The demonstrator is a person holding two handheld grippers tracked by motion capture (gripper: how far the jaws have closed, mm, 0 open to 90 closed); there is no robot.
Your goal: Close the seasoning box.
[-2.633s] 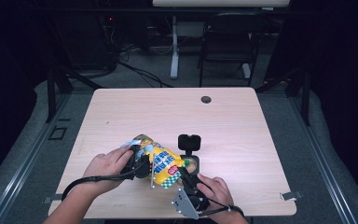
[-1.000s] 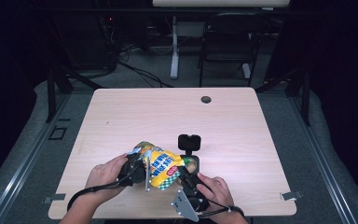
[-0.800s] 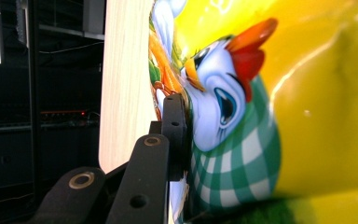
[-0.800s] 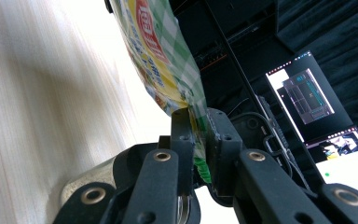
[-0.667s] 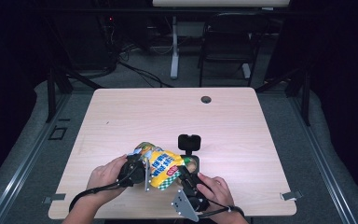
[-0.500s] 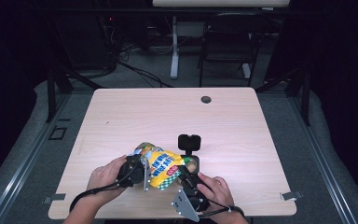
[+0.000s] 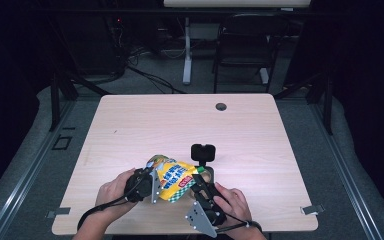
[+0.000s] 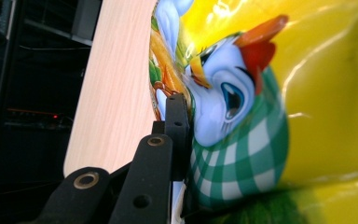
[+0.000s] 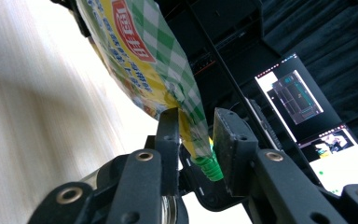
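While the left gripper (image 7: 152,184) clamps the snack bag (image 7: 176,179) at lower centre, the right gripper (image 9: 193,135) has just been opening, jaws loose around the bag's edge.

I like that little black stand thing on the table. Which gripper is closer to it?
Right. The right gripper sits just in front of the black stand, its jaws at the snack bag's edge. The left gripper is farther off, on the far side of the yellow snack bag.
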